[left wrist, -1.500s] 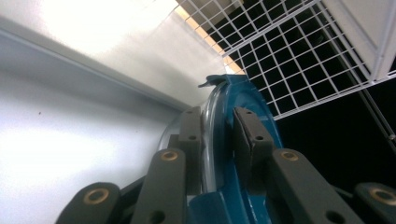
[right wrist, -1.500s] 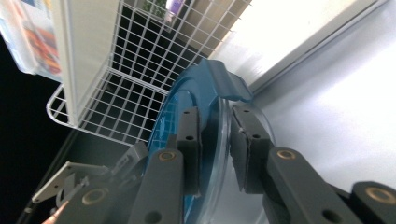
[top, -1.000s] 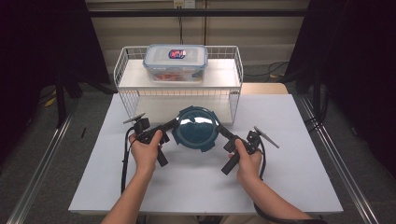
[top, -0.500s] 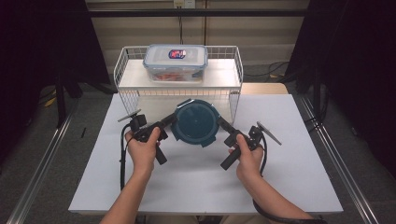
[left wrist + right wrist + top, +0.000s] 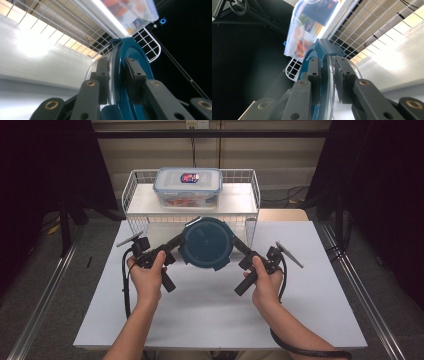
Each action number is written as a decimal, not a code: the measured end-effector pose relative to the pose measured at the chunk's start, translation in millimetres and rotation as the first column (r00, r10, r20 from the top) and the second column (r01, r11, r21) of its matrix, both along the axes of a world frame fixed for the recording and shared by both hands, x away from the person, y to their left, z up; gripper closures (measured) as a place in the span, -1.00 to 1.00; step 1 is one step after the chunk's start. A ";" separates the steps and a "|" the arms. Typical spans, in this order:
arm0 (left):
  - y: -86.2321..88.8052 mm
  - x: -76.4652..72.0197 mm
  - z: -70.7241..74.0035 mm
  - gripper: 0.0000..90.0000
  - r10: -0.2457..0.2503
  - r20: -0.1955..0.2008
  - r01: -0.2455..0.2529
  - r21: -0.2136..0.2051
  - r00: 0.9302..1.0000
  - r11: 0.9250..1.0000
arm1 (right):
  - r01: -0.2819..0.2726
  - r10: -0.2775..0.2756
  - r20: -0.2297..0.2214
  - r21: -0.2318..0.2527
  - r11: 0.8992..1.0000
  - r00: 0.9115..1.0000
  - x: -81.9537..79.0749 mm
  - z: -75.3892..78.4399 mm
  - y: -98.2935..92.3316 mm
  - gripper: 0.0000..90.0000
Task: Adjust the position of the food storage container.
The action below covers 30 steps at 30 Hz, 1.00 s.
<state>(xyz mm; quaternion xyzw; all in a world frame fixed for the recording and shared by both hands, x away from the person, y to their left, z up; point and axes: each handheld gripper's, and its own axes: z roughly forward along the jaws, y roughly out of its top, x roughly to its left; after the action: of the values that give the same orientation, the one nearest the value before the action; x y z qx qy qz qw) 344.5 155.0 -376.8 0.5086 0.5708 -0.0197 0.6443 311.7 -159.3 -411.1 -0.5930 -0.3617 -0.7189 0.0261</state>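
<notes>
Hands: two, each wrapped round a gripper handle, forearms coming in from the near edge of the white rectangular table (image 5: 215, 320).
Left gripper (image 5: 176, 243): one; its black jaws are clamped on the left rim of the round dark-teal container with a clear body and teal lid (image 5: 205, 243), one pad (image 5: 103, 75) on the clear side, the other on the teal side.
Right gripper (image 5: 239, 246): one; its jaws are pinched on the container's right rim in the same way, a pad (image 5: 342, 75) on each face of the rim.
Container: one, held between the two grippers, clear of the table, in front of the rack's lower opening and just below its top shelf.
Change: a second ago the container sat lower and nearer the person; now both hands have carried it up and away toward the rack, and the teal lid faces the high view more squarely. The grips look the same as they were.
Meaning: judged from this, the lift is under way and the container is likely bound for the rack; its landing place is not yet settled. It must clear the front rail if it goes on top.
Rack: one white wire shelf rack (image 5: 131, 195) at the far end of the table, unmoved.
Box: one clear rectangular plastic food box with a labelled lid (image 5: 188, 186), on the rack's top shelf, toward its left; orange contents show through.
</notes>
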 end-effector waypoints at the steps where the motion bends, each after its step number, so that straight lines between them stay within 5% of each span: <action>1: -0.3 -0.4 2.4 0.66 0.007 0.007 -0.007 -0.003 1.000 1.000 | 0.000 0.000 0.006 0.001 1.000 1.000 -0.1 2.3 0.4 0.69; 18: 2.3 -5.5 44.7 0.67 0.029 0.072 -0.027 -0.029 0.997 0.999 | 0.002 -0.002 0.041 0.017 1.000 0.999 2.5 27.6 5.5 0.68; 30: 2.8 -5.7 62.1 0.67 0.031 0.107 -0.028 -0.032 0.994 0.999 | -0.001 -0.001 0.075 0.026 1.000 0.997 4.7 42.3 7.8 0.68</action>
<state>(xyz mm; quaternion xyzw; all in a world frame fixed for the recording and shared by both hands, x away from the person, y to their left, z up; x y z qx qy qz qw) 338.7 157.9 -314.6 0.4905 0.5423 0.0086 0.6821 316.3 -151.5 -368.9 -0.5652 -0.3529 -0.7454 0.0204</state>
